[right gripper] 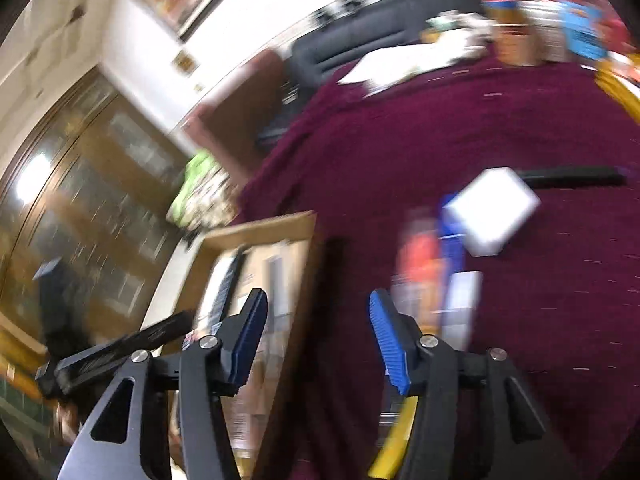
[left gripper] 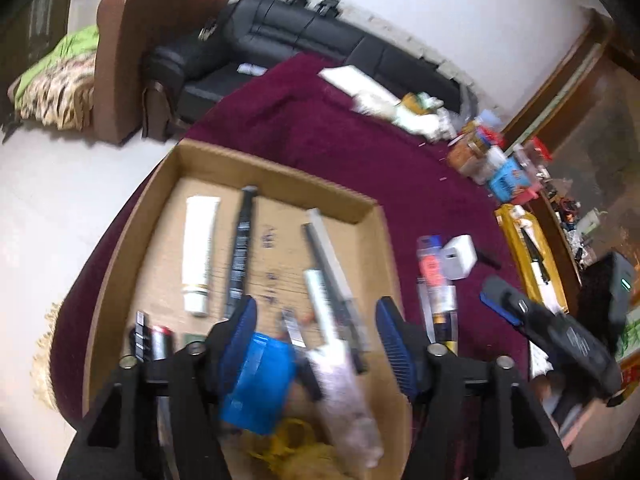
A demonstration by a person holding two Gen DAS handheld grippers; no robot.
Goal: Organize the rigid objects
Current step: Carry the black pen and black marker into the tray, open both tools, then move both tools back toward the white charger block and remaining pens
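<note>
At the bottom of the left view, the left gripper [left gripper: 316, 330] stands apart over a cardboard tray [left gripper: 276, 172] of tubes. The right gripper [right gripper: 318, 326], also apart and empty, hangs between tray and white box [right gripper: 490, 210] on the maroon counter [right gripper: 440, 132].

A box [left gripper: 362, 208] is set on the cloth-covered worktop [left gripper: 360, 148], and in it a tube [left gripper: 199, 248], a strip [left gripper: 240, 256] to the tube's right and a long blurred tool [left gripper: 332, 280] further right are laid side by side, with batteries [left gripper: 154, 340] near the left wall. To the right of the box, on the cloth, a pack [left gripper: 432, 272] and a cube [left gripper: 460, 256] are found close together. Behind them jars [left gripper: 476, 152] are crowded at the far edge, and a sofa [left gripper: 304, 36] is seen beyond the worktop.
</note>
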